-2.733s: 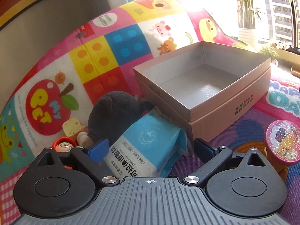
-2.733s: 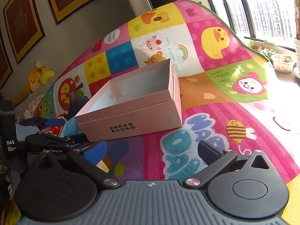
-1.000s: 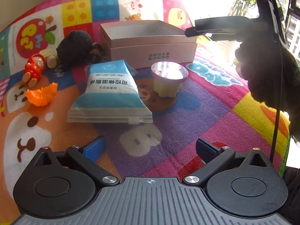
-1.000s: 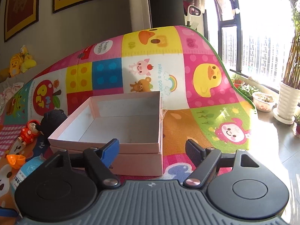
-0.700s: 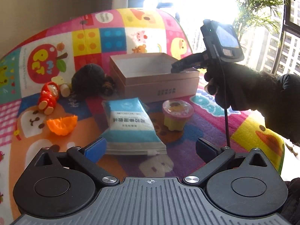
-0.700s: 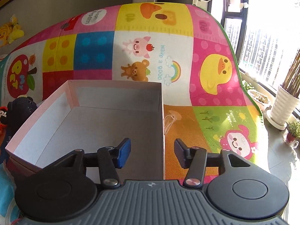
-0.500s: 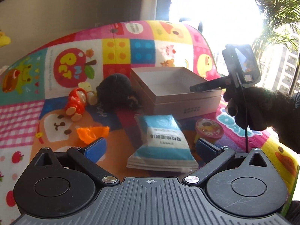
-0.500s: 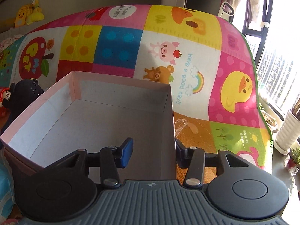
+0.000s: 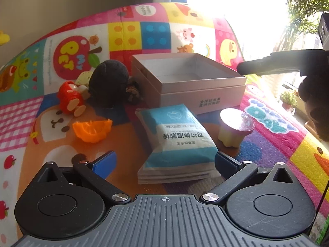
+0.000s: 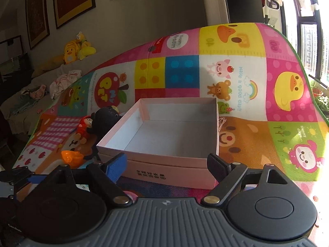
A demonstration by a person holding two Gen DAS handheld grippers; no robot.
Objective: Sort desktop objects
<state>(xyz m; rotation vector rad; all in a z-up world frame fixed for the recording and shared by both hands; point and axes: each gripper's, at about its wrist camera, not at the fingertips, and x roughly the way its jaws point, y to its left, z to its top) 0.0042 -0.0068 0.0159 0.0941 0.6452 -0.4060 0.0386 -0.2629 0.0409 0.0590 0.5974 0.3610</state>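
An open, empty pink box (image 9: 191, 82) (image 10: 172, 135) stands on the colourful play mat. In front of it in the left wrist view lie a blue and white wipes pack (image 9: 178, 140), a jelly cup with a pink lid (image 9: 236, 127), an orange toy piece (image 9: 91, 130) (image 10: 71, 157), a red toy figure (image 9: 70, 100) (image 10: 83, 128) and a black plush (image 9: 108, 82) (image 10: 103, 119). My left gripper (image 9: 164, 162) is open and empty, just short of the wipes pack. My right gripper (image 10: 168, 164) is open and empty, in front of the box's near wall.
The mat (image 10: 236, 82) curves up behind the box. A sofa with yellow plush toys (image 10: 76, 49) and clothes stands at the far left. Windows and plants (image 9: 304, 10) are on the right. The right gripper's body (image 9: 277, 63) shows beside the box.
My right gripper had narrowed over the box's right wall, then drew back and opened wide. My left gripper pulled back from the wipes pack and the view widened over the toys.
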